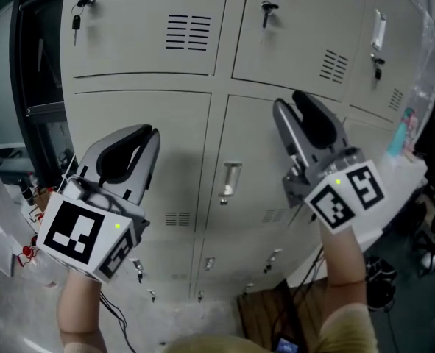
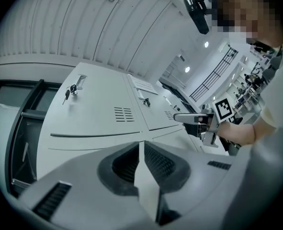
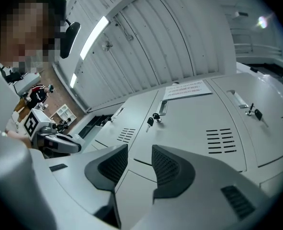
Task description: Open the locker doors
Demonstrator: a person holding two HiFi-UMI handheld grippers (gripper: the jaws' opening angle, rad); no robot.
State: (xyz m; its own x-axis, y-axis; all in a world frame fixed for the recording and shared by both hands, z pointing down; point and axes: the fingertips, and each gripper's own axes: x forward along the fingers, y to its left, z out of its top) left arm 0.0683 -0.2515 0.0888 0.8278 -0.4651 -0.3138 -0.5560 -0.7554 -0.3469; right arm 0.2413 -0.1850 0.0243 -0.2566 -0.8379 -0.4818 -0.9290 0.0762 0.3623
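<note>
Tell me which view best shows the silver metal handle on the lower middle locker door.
Head view: the silver metal handle shows whole, front-on, on its grey door. Neither gripper view shows it; both look at the upper doors.

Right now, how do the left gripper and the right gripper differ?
The left gripper has its jaws together; the right gripper has them apart, with nothing between. In the head view the left gripper sits lower, the right gripper higher. Both are empty and point at shut lockers.
</note>
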